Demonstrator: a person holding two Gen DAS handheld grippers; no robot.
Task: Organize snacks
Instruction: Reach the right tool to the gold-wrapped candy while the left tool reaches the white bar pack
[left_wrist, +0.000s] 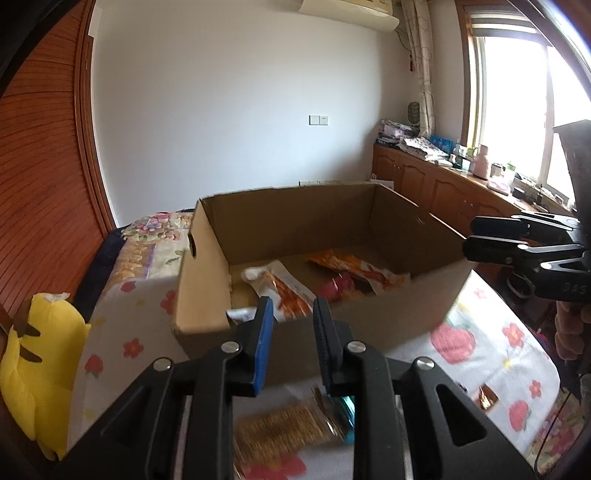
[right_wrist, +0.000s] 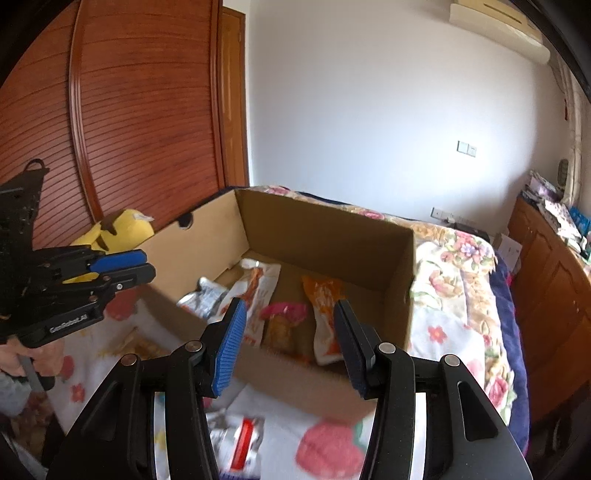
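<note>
Cracker packet (left_wrist: 286, 430) below left gripper (left_wrist: 291, 343), at six o'clock from cardboard box (left_wrist: 207, 306) on floral bedsheet (left_wrist: 480, 354): clear wrapper, tan squares, likely light, crinkly, brittle; best pinched by sealed end. Both tongs empty, left narrowly parted, right gripper (right_wrist: 291, 341) wider. Red-white pouch (right_wrist: 240, 443) beneath right, outside box, probably soft.
</note>
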